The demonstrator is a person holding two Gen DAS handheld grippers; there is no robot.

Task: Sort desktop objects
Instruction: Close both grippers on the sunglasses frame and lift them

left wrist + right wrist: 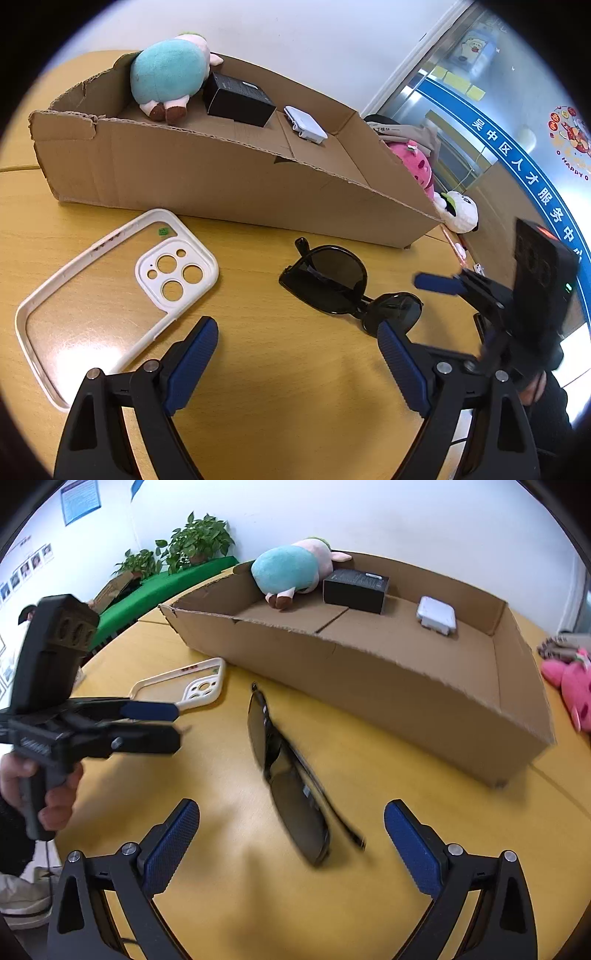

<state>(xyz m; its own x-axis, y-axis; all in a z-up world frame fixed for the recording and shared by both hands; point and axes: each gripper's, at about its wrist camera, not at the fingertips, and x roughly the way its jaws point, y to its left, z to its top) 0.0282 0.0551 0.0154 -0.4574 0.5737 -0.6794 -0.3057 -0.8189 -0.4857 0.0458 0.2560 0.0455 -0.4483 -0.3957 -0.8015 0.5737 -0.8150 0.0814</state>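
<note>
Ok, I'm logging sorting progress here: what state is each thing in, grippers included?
left gripper: open, empty, over the table.
right gripper: open, empty, near the sunglasses.
sunglasses: folded, on the table, outside the box.
phone case: empty, flat on the table, outside.
cardboard box: open-topped, torn rim.
teal plush: in the box.
black box: closed, in the box.
white pack: in the box.

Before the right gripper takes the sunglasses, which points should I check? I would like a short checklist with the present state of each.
1. Right gripper open, nothing held: ok.
2. Sunglasses lie between its fingers' line: ok.
3. Sunglasses folded flat on table: ok.
4. Left gripper open, apart from sunglasses: ok.
5. Cardboard box has free floor: ok.
6. Phone case clear of sunglasses: ok.
</note>
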